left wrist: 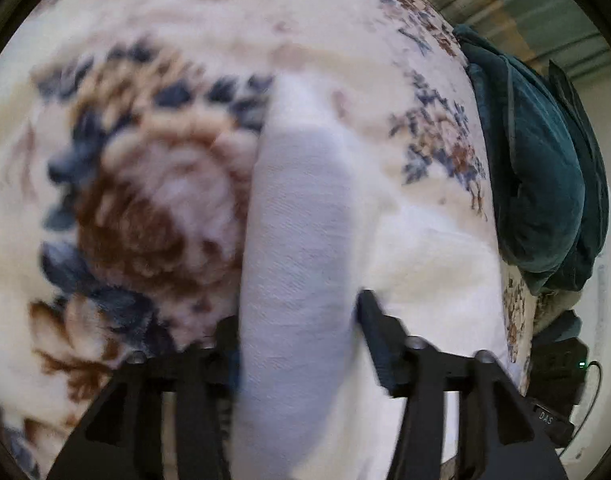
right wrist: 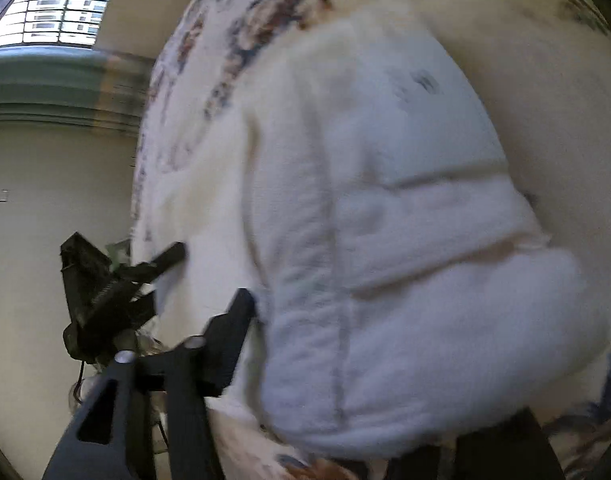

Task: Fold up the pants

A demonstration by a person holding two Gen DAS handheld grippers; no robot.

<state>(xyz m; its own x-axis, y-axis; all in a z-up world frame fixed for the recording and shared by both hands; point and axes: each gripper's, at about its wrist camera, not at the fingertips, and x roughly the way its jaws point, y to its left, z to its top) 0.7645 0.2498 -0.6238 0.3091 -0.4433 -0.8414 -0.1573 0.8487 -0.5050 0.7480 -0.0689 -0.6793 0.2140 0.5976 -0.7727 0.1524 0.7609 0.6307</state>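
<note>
Both grippers' jaws clamp white pants (left wrist: 297, 240) over floral blanket (left wrist: 145, 200).

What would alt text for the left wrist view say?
The left gripper holds a raised fold of white pants between its black fingers, above a cream floral blanket. Dark teal bedding is bunched at the right edge.

Both claws, left (left wrist: 295, 320) and right (right wrist: 385, 320), are matte black with silver screws.

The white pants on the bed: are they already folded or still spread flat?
Partly folded. The pants lie doubled in layers on the blanket, and the left tool holds a lifted fold.
</note>
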